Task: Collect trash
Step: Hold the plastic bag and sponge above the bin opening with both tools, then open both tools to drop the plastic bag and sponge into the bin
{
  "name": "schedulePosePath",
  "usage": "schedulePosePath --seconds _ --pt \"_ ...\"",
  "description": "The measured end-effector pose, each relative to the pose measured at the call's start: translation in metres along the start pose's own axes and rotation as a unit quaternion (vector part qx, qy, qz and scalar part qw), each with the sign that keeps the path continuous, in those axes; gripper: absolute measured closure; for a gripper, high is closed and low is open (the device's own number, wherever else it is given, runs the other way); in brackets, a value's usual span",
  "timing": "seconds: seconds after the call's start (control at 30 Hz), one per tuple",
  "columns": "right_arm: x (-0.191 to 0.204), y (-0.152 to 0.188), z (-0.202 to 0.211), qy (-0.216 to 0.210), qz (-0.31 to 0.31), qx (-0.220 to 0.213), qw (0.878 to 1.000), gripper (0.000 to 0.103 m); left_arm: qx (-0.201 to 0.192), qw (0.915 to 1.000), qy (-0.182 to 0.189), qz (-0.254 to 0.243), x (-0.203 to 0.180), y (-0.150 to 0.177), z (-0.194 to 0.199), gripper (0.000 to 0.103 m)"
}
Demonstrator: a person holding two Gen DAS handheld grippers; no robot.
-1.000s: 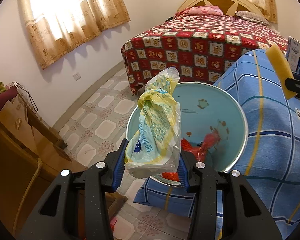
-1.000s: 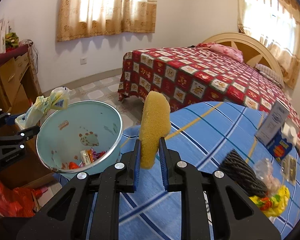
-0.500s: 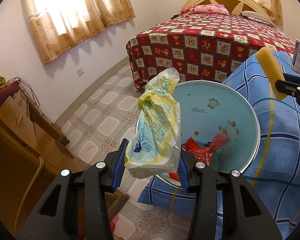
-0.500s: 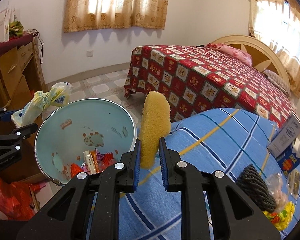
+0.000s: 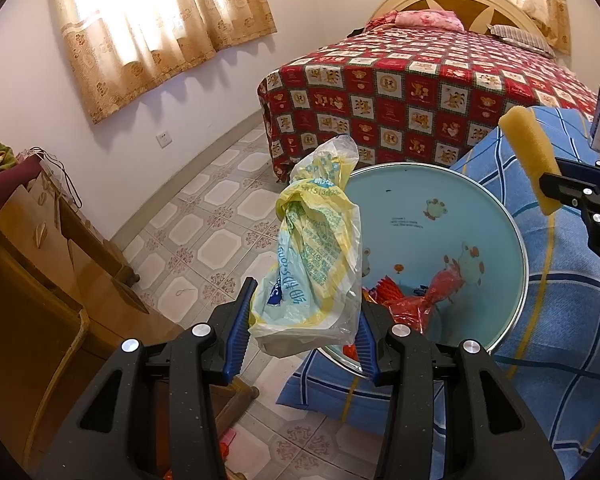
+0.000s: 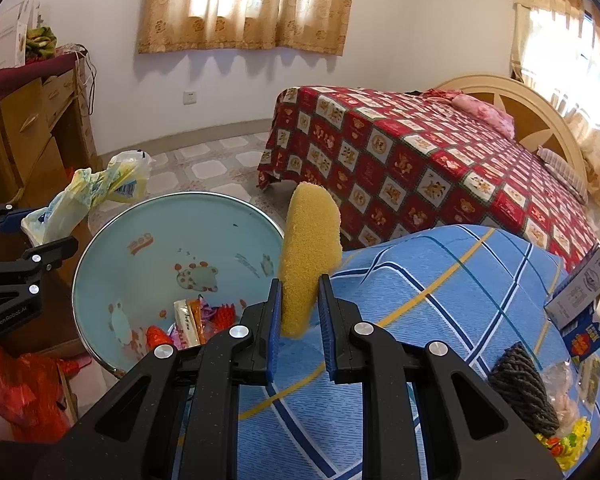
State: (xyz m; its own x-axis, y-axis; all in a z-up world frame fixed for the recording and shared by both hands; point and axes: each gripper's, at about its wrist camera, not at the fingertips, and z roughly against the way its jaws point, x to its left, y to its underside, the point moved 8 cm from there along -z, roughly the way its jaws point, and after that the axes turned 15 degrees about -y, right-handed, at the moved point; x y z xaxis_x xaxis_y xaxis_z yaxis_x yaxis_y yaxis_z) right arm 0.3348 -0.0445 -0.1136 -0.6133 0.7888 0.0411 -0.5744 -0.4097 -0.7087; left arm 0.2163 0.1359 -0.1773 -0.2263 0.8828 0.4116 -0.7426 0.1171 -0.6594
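Nearer now, the sponge point(image 6: 311, 248) in the right gripper point(image 6: 298, 312) nears the bin point(image 6: 100, 264); the left gripper point(image 5: 304, 320) pinches a bag point(image 5: 316, 248) at 9 o'clock, print unreadable.

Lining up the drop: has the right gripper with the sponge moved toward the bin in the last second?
Yes. The right gripper and its sponge have shifted left over the blue bedcover, now overlapping the bin's rim.

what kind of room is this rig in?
Almost certainly a home bedroom: a bed with a red checked teddy-bear quilt and cream wooden headboard, tan patterned curtains over the windows, and a brown wooden dresser on the tiled floor.
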Motion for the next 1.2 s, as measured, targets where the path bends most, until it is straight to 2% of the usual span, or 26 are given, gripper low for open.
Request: schedulePosePath --seconds 1.2 --pt "0.017 0.0 -0.006 -0.014 0.013 0.004 1.0 0.084 -0.004 0.9999 0.01 -0.002 -0.006 -0.001 0.007 0.057"
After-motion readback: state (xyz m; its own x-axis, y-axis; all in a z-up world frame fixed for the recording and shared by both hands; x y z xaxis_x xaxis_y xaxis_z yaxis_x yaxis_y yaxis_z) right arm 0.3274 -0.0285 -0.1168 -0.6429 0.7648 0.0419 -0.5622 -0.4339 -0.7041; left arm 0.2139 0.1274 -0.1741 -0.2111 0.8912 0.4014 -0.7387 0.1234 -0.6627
